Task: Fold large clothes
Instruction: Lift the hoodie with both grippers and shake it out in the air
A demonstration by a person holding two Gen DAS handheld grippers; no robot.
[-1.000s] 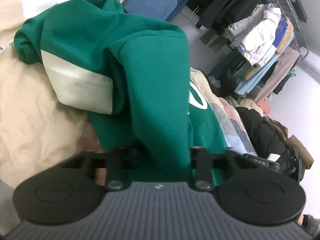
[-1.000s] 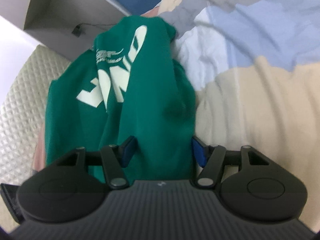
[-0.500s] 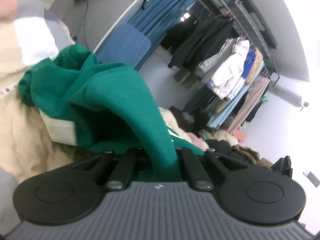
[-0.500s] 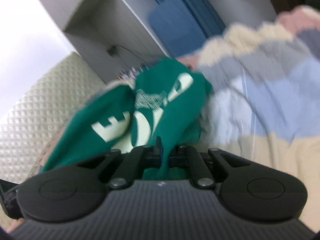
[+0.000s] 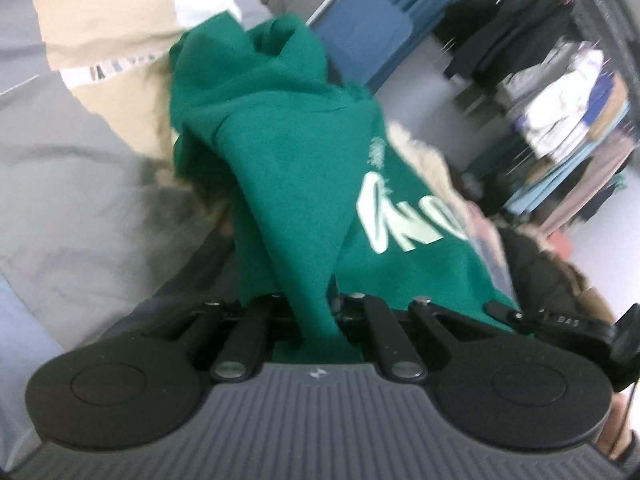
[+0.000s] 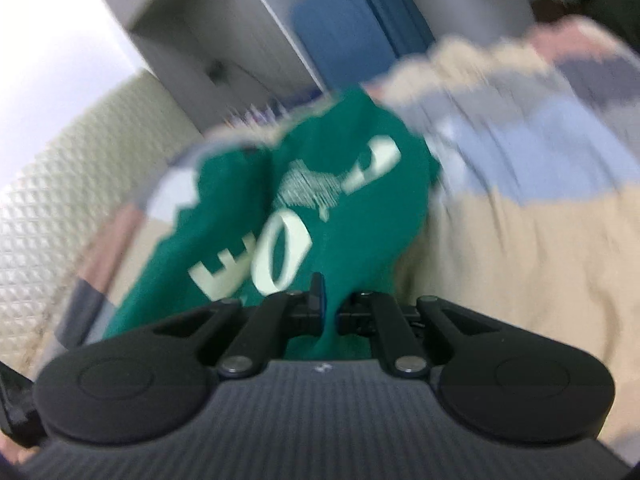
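The green sweatshirt [image 5: 288,184] hangs bunched between the two grippers, lifted clear of the patchwork bedspread [image 6: 520,216] at its gathered near edges while its far end still trails down toward the bed; pale block lettering [image 5: 404,224] runs across its front, read from the left wrist as a slanted row and from the right wrist [image 6: 256,264] upside down beneath a small feathery emblem. The left gripper [image 5: 316,308] has its jaws pressed together on a thick fold of the green cloth, which rises out of the pinch in a narrow ridge and widens away from it; the right gripper [image 6: 330,312] is likewise clamped on the sweatshirt, a wedge of fabric squeezed between its blue-tipped fingers [image 6: 318,294]. Beyond the sweatshirt on the left wrist's side lies the bedspread in tan, grey and white patches [image 5: 100,28]; past the garment's far end stands a blue padded panel [image 5: 360,40] with blue curtains behind it; further off to the right of the sweatshirt a clothes rack [image 5: 568,92] carries dark, white and pale blue coats, and a dark jacket with a furry trim [image 5: 548,280] is heaped just beside the garment's lettered side. From the right wrist, a quilted cream headboard [image 6: 52,200] rises to the left of the sweatshirt, and a grey shelf unit [image 6: 216,28] stands behind it; both views are smeared.
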